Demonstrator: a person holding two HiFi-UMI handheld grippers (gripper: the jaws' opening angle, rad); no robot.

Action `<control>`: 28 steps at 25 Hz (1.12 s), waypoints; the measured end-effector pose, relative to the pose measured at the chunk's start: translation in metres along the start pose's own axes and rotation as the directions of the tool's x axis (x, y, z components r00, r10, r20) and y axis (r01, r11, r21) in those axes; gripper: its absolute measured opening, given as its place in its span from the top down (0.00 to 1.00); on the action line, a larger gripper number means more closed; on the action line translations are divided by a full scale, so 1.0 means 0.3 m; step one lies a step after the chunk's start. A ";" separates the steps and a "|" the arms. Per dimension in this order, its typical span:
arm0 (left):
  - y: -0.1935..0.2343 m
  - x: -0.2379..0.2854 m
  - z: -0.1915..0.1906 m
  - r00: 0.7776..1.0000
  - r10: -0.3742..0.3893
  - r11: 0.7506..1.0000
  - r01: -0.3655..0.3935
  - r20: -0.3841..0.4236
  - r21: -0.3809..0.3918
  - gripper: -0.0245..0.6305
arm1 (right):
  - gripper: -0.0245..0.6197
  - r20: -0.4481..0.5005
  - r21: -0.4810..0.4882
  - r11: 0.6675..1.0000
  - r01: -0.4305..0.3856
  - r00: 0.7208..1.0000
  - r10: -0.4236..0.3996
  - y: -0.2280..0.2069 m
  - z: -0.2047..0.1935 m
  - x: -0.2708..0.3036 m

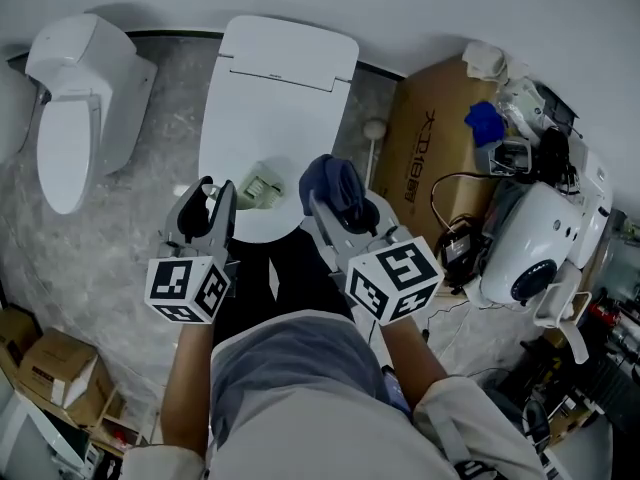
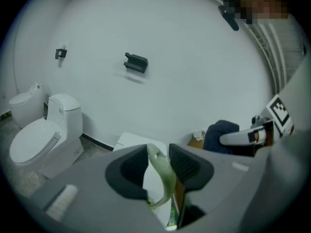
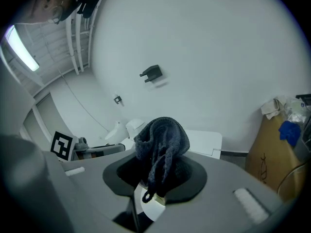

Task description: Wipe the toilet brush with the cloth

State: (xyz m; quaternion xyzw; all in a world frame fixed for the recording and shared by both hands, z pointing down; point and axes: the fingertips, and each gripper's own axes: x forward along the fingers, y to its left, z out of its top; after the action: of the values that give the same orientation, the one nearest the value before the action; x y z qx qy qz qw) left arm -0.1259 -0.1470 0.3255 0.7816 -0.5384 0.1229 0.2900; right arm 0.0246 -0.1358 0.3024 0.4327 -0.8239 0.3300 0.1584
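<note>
My left gripper is over the toilet bowl's near rim, shut on a pale green curved piece whose end reaches over the bowl. I cannot tell whether it belongs to the brush. The right gripper beside it is shut on a bunched dark blue cloth, which bulges above the jaws. A thin white stick with a round knob stands between the toilet and the cardboard box. From the left gripper view the right gripper and the cloth show at the right.
The white toilet has its lid up against the wall. A second toilet stands at the left. A cardboard box, a white appliance and cables crowd the right. Small boxes sit on the floor at the lower left.
</note>
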 end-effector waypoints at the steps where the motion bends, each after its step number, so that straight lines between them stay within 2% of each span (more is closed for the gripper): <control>1: 0.003 -0.002 -0.001 1.000 0.000 1.000 0.000 0.002 -0.005 0.96 | 0.80 -0.001 0.014 1.000 0.001 1.000 -0.001 -0.005 -0.008 0.013; 12: 0.020 -0.005 -0.004 0.999 0.002 0.999 0.000 0.036 -0.047 0.96 | 0.80 -0.058 0.143 0.989 -0.048 0.997 0.057 -0.053 -0.141 0.187; 22: 0.026 -0.009 -0.019 0.999 -0.012 0.997 0.016 0.047 -0.072 0.96 | 0.80 -0.103 0.162 0.979 -0.122 0.985 0.140 -0.050 -0.294 0.368; 25: 0.032 -0.018 -0.024 0.999 -0.014 0.997 0.018 0.046 -0.075 0.96 | 0.80 -0.130 0.162 0.971 -0.177 0.971 0.199 -0.035 -0.337 0.420; 28: 0.042 -0.018 -0.020 0.998 -0.016 0.997 0.020 0.055 -0.079 0.96 | 0.80 -0.157 0.155 0.953 -0.260 0.946 0.284 -0.017 -0.376 0.479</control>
State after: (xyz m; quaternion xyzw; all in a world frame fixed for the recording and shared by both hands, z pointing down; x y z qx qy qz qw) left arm -0.1389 -0.1425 0.3317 0.7772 -0.5436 0.0773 0.3073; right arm -0.0566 -0.1487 0.4656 0.2932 -0.8348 0.4395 0.1551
